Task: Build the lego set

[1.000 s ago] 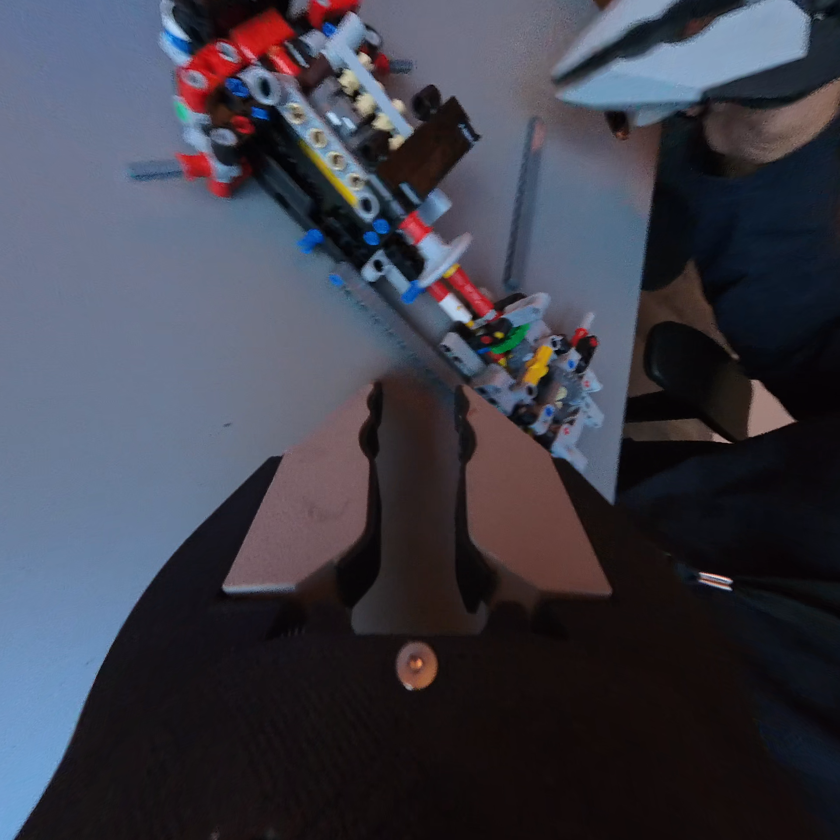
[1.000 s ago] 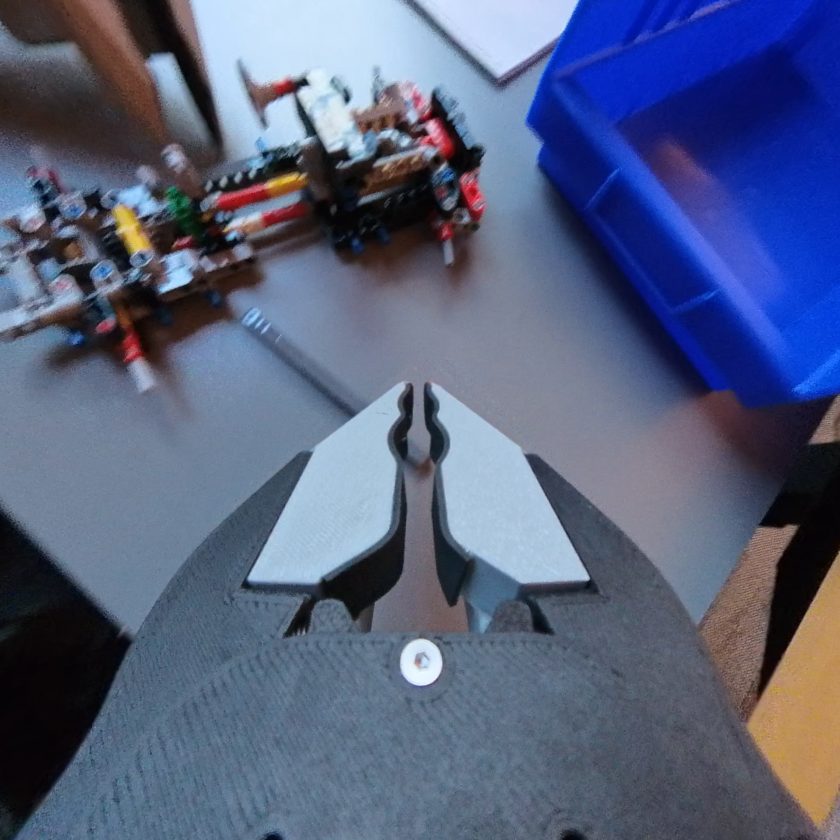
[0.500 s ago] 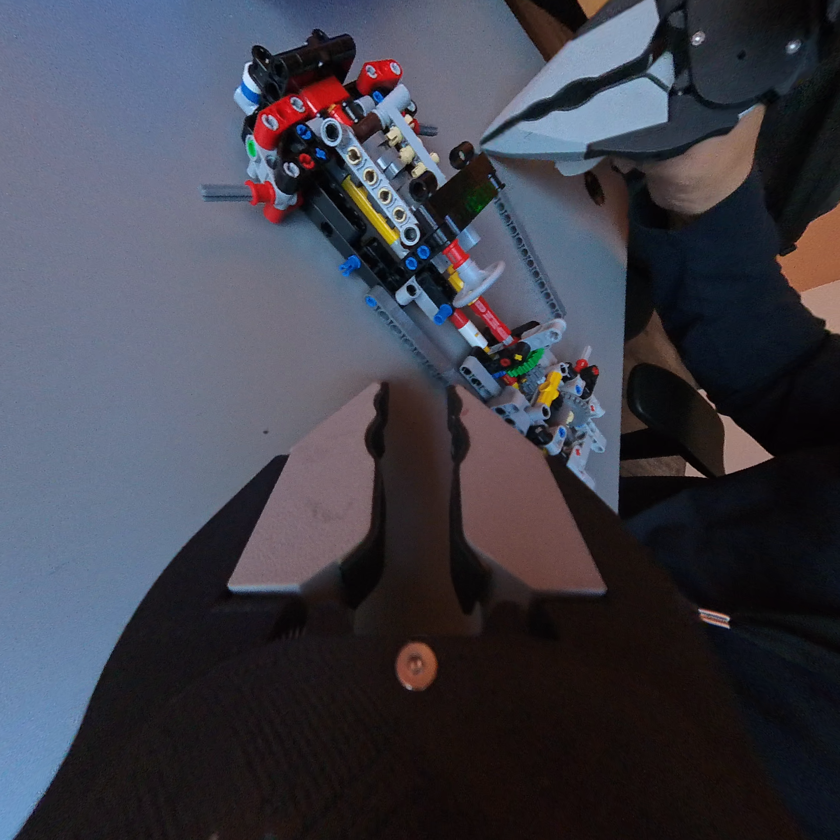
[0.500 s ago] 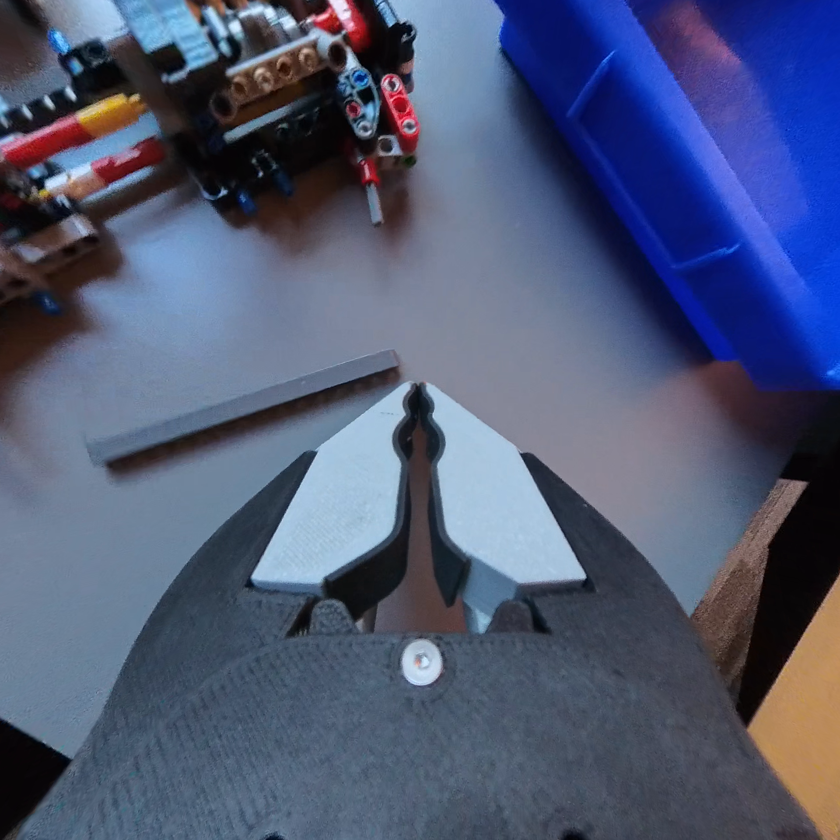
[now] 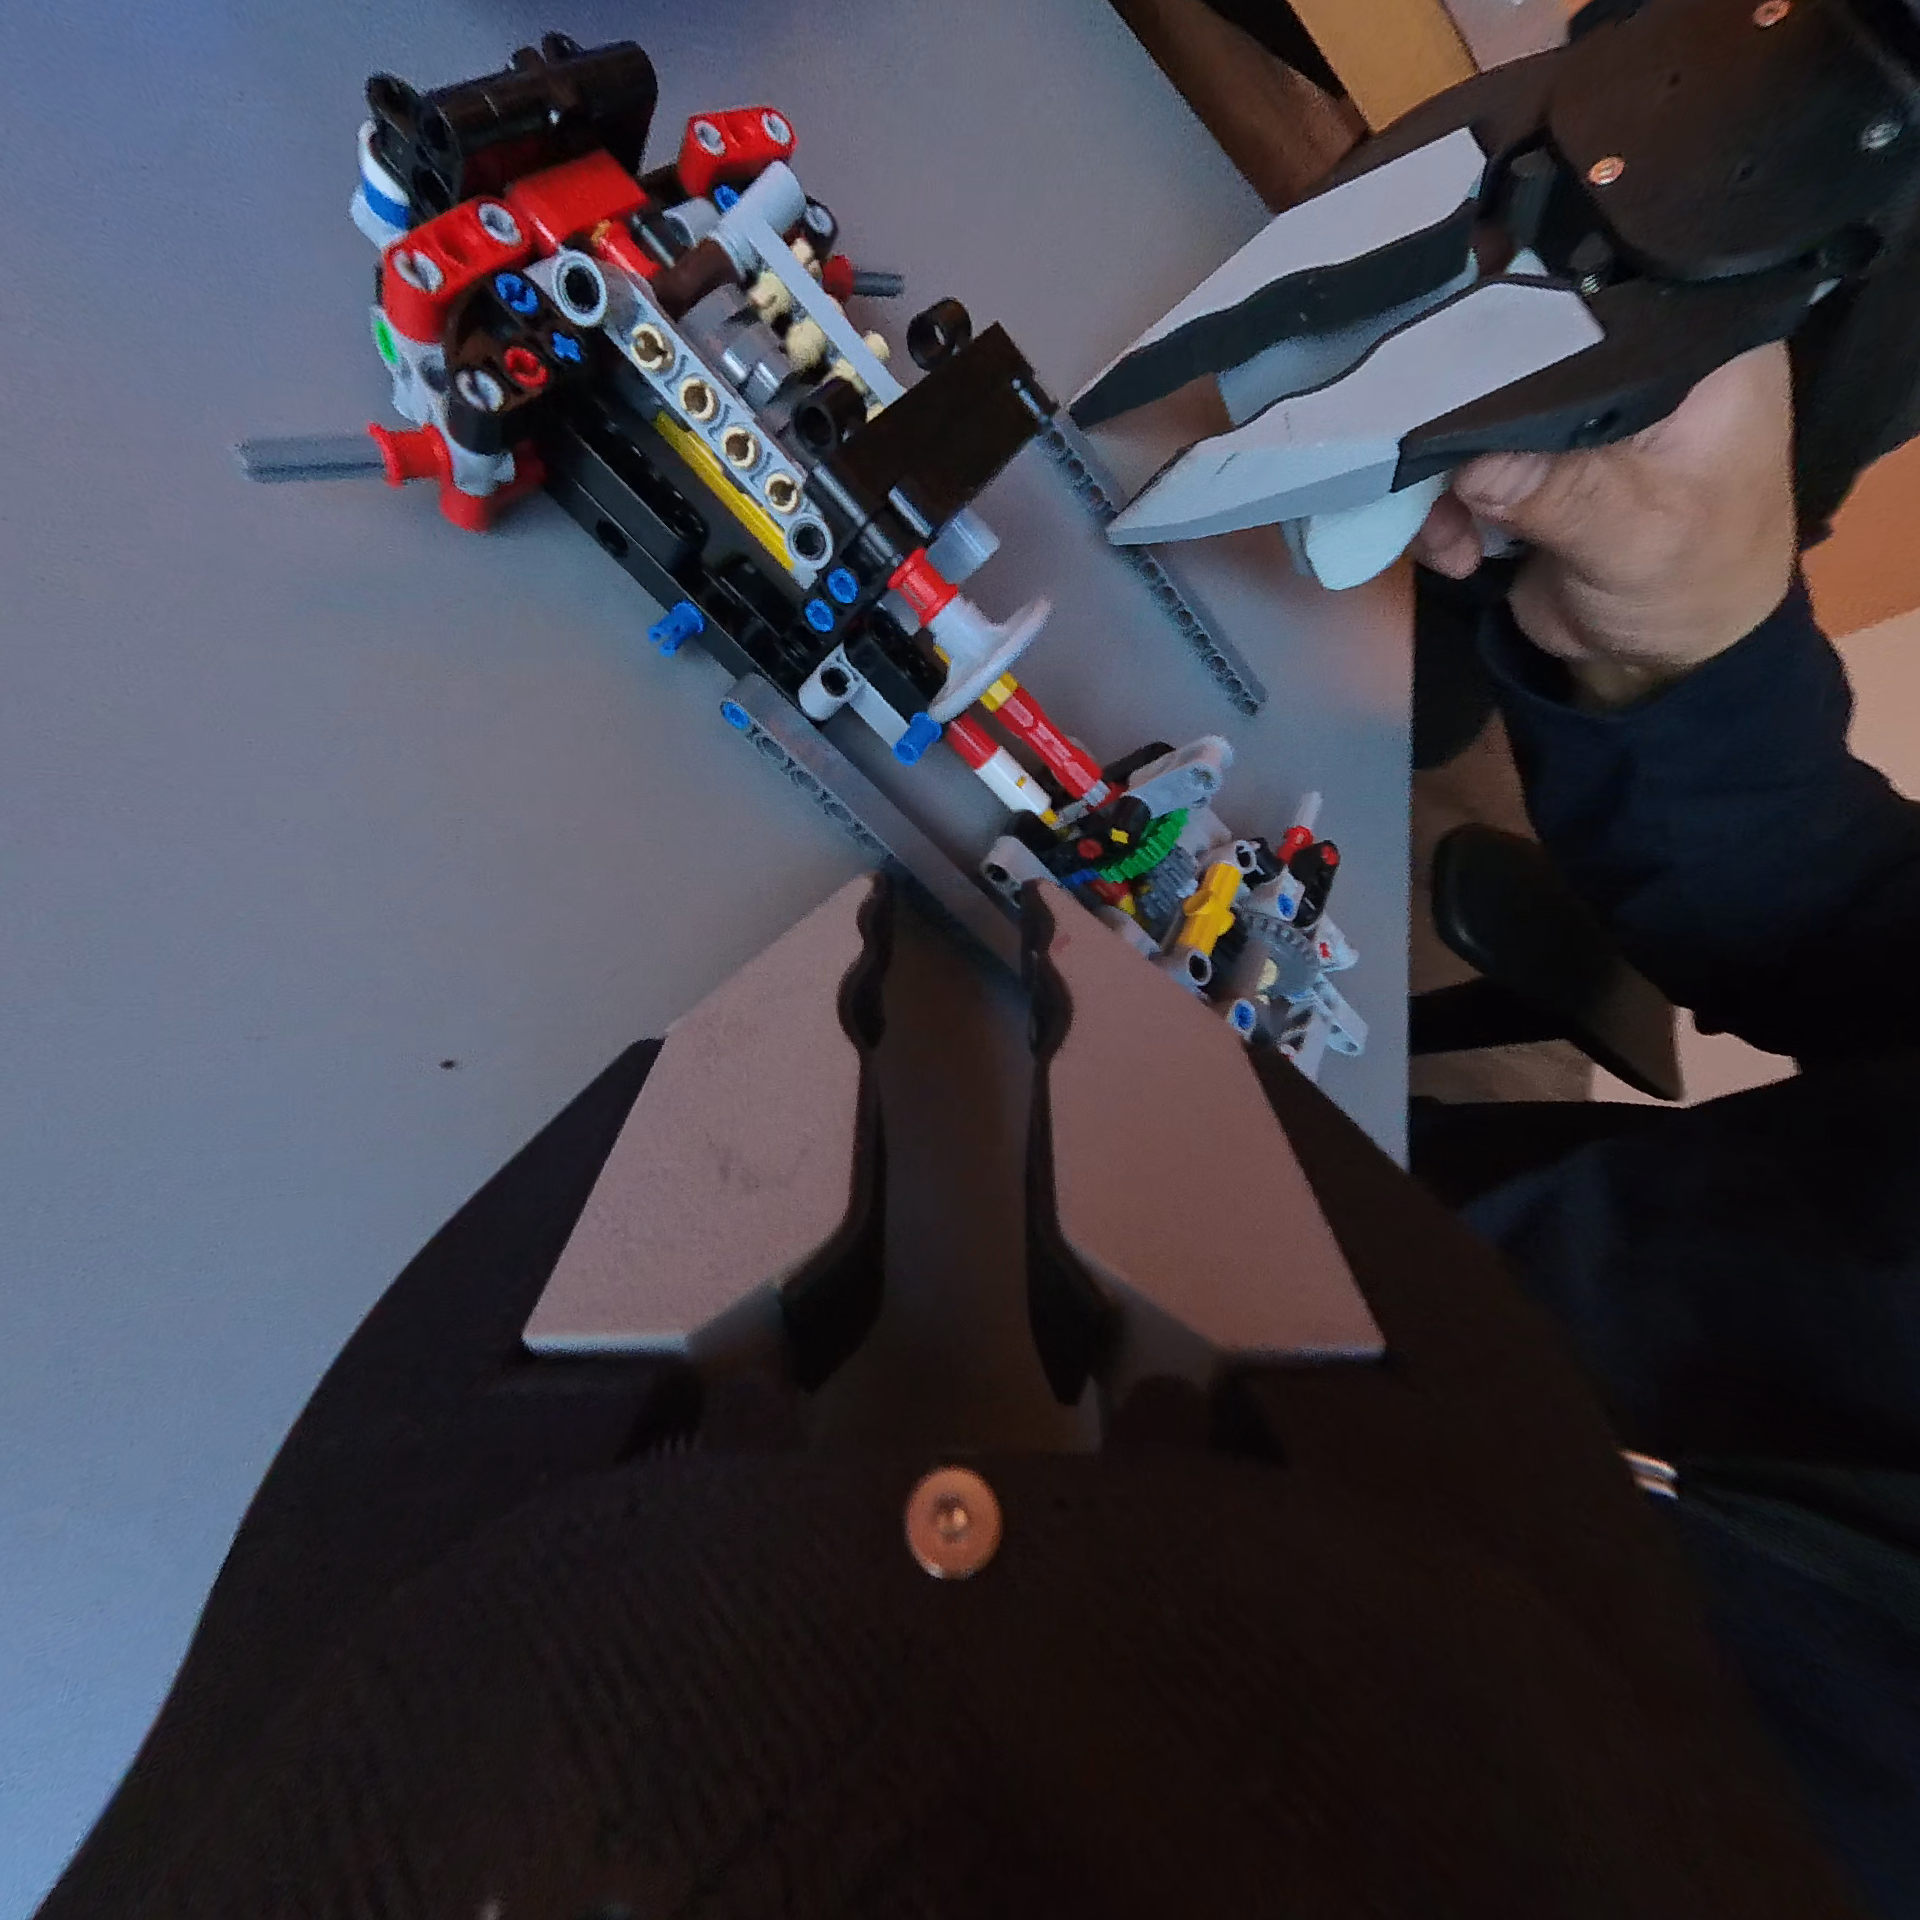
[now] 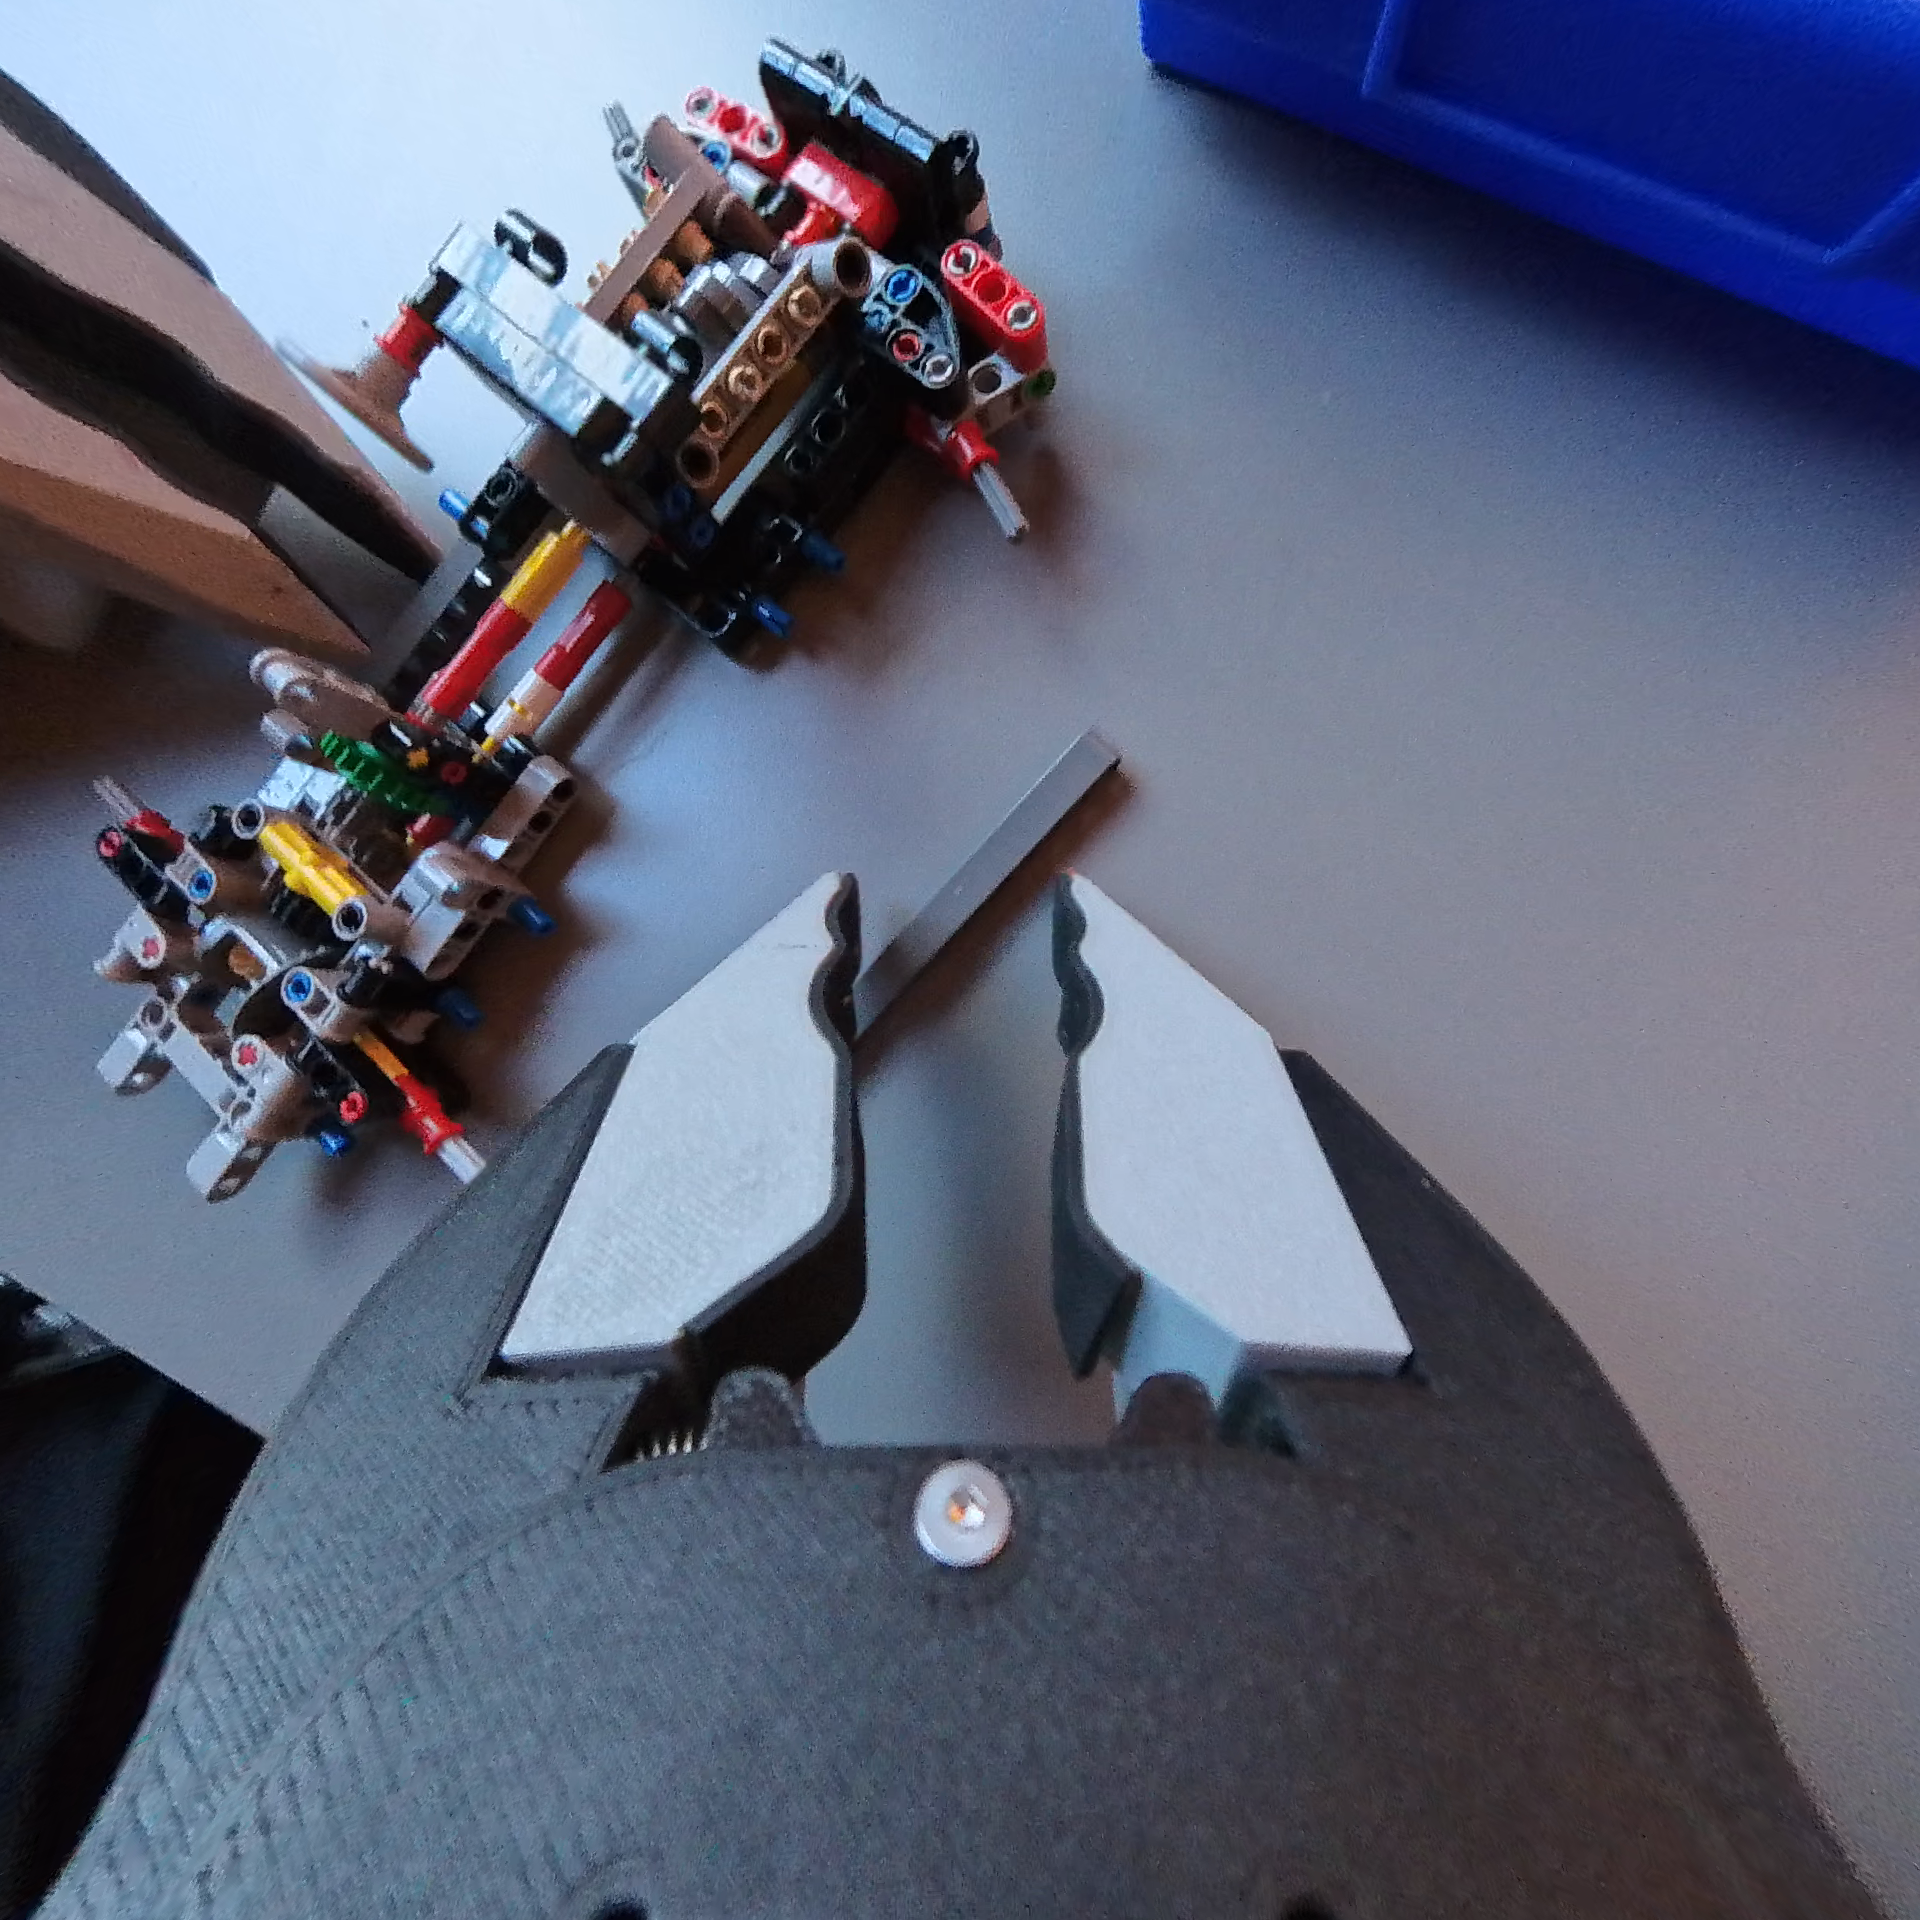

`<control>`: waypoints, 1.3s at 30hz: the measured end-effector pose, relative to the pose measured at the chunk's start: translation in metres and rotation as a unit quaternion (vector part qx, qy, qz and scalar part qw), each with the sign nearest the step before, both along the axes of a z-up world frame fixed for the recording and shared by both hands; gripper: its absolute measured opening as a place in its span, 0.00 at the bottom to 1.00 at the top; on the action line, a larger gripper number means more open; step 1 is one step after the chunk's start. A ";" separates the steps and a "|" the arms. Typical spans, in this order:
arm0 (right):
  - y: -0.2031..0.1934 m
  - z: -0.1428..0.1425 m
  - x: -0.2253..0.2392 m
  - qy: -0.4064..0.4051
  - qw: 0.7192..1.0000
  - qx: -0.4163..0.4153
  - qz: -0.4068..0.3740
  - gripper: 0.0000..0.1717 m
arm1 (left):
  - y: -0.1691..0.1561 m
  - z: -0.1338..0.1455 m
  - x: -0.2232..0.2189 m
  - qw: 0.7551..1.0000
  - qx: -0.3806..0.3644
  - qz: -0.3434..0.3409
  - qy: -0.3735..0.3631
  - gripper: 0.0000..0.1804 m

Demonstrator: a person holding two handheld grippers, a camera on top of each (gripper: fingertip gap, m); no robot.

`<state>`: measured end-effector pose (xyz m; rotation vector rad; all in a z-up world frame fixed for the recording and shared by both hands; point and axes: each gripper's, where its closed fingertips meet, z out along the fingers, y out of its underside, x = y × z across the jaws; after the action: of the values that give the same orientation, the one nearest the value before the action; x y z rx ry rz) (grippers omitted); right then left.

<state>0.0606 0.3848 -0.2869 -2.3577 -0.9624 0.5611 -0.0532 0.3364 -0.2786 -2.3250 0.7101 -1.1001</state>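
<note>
We see the right hand-held gripper [image 6: 956, 894] low over the grey counter [image 6: 1455, 779] with its two fingers standing apart. A loose grey beam [image 6: 997, 862] lies flat on the counter between them, running from the left fingertip [image 6: 821, 935] out toward 1 o'clock; neither pad presses on it, though its near end passes under the left finger and we cannot tell whether they touch. From the left wrist view the same gripper [image 5: 1101, 468] shows at 2 o'clock, gripped by a person's hand [image 5: 1600, 561] in a dark sleeve, its tips spread either side of that beam [image 5: 1153, 571].

The left hand-held gripper [image 5: 956, 899] also has its fingers apart, with nothing pressed between the pads. Its tips hover over the long grey side beam [image 5: 800, 774] of a toy-brick chassis [image 5: 665, 416], which stretches from 11 o'clock down toward the fingertips. The chassis is a mix of red, black, grey and yellow parts, with a green gear cluster [image 5: 1153, 842] just right of the left gripper's tip.

In the right wrist view the chassis [image 6: 727, 364] sits at 11 o'clock, and a blue bin [image 6: 1558, 125] stands well apart at 1 o'clock.
</note>
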 end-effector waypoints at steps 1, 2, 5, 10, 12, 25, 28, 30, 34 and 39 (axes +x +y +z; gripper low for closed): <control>0.002 0.000 -0.002 0.004 1.000 -0.002 -0.002 0.19 | 0.003 0.001 -0.001 1.000 0.015 0.005 0.007 0.13; 0.004 0.000 -0.003 0.005 1.000 -0.004 -0.002 0.17 | 0.006 0.003 -0.002 0.999 0.034 0.010 0.013 0.13; -0.001 -0.002 -0.007 0.005 1.000 -0.020 0.017 0.05 | 0.022 0.016 -0.016 0.992 0.110 0.032 0.044 0.16; -0.012 -0.001 -0.017 0.020 0.999 -0.024 0.025 0.03 | 0.044 0.029 -0.023 0.981 0.174 0.005 0.090 0.24; -0.010 -0.001 -0.019 0.026 0.999 -0.021 0.021 0.03 | 0.049 0.031 -0.017 0.974 0.195 -0.029 0.111 0.28; -0.005 0.000 -0.027 0.062 0.996 -0.048 -0.029 0.03 | 0.060 0.032 0.027 0.914 0.248 -0.227 0.228 0.32; -0.004 0.000 -0.031 0.090 0.993 -0.061 -0.048 0.03 | 0.064 0.014 0.027 0.907 0.230 -0.239 0.259 0.32; -0.004 0.001 -0.031 0.100 0.991 -0.063 -0.058 0.03 | 0.064 0.014 0.032 0.908 0.234 -0.238 0.252 0.32; -0.003 0.000 -0.031 0.103 0.992 -0.046 -0.065 0.03 | 0.069 0.011 0.033 0.898 0.246 -0.224 0.289 0.31; -0.004 0.004 -0.032 0.093 0.993 -0.034 -0.057 0.15 | 0.068 0.009 0.034 0.882 0.260 -0.213 0.331 0.34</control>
<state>0.0289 0.3806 -0.2830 -2.3532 -0.7314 0.7650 -0.0196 0.4048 -0.2700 -2.0725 1.6017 -0.1521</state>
